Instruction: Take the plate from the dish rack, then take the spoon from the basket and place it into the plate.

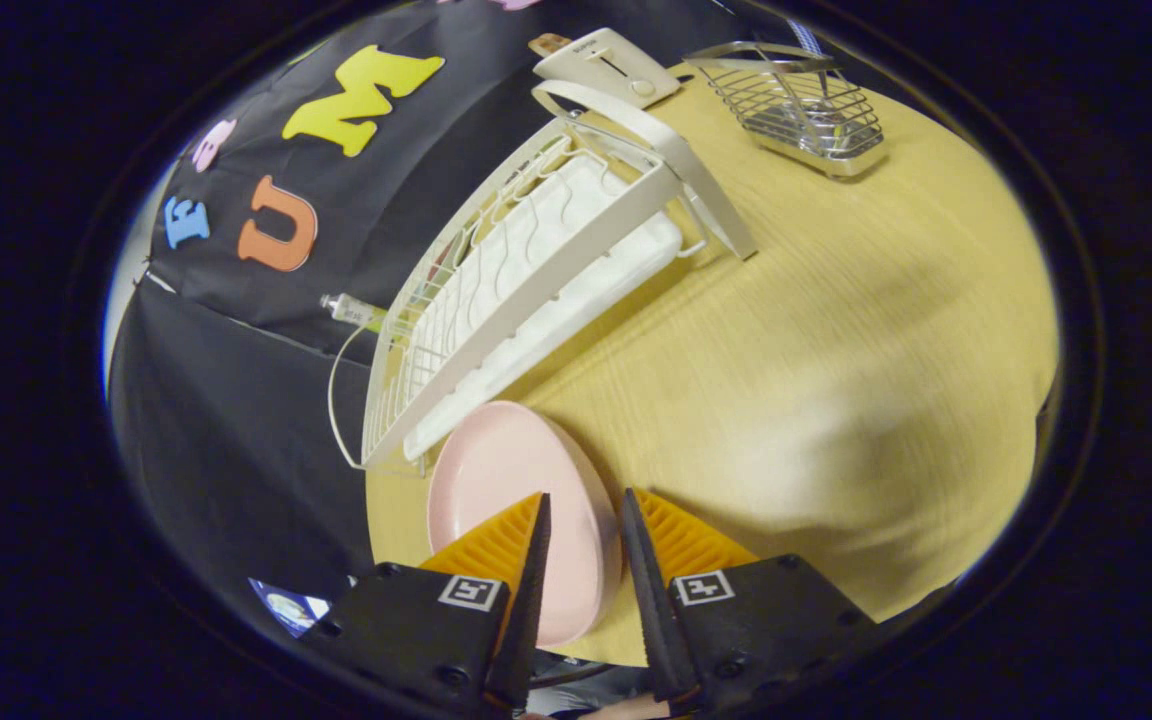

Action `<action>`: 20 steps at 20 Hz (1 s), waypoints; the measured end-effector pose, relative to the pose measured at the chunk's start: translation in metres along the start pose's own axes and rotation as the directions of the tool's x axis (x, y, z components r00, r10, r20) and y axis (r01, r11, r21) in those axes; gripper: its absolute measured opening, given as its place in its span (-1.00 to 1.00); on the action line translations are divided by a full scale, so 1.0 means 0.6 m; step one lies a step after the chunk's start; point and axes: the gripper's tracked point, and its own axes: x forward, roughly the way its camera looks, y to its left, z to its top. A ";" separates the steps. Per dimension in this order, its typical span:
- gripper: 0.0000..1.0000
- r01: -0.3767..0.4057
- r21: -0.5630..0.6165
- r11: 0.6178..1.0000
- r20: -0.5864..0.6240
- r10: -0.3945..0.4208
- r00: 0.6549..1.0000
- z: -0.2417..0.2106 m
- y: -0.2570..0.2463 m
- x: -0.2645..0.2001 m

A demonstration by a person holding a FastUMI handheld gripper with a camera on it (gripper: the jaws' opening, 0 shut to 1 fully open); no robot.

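Nearest the camera, the gripper (584,520) has its jaws around the rim of the pink plate (511,490), 1 finger on each face of it. Whether both press on the plate I cannot tell: a gap shows between the right finger and the plate's edge, so the hold may be loose or just released.

By my reading, step 1 is done or nearly so. The plate is out of the dish rack (526,290) and sits at the near end of it, just beside the rack's foot, over the bench (816,330). It looks tilted, its face turned partly toward the rack; whether its lower edge rests on the bench is not clear, since the fingers hide that part.

Left to do: settle the plate flat on the bench, let go, then go to the wire basket (801,105) at the far side of the bench, well apart from the plate, and bring the spoon back to the plate. Something stands inside the basket, but it is too small to make out as a spoon.

As for looks, the plate is round, shallow and pale pink with a smooth matte face and a low raised rim, with nothing on it. Beyond the rack stands a white toaster (608,65).
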 end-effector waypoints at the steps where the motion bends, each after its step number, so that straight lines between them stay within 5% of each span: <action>1: 0.09 0.005 -0.029 1.000 0.020 -0.004 1.000 0.000 0.001 -0.005; 4: 0.40 0.045 -0.165 0.985 0.111 -0.027 0.993 0.011 0.006 -0.040; 8: 0.73 0.198 -0.328 0.924 0.312 -0.091 0.946 0.044 -0.005 -0.101; 11: 0.78 0.350 -0.397 0.849 0.511 -0.112 0.852 0.086 -0.019 -0.164; 15: 0.97 0.560 -0.399 0.726 0.736 -0.111 0.668 0.144 -0.048 -0.256; 20: 0.98 0.596 -0.354 0.721 0.820 -0.068 0.569 0.184 -0.084 -0.309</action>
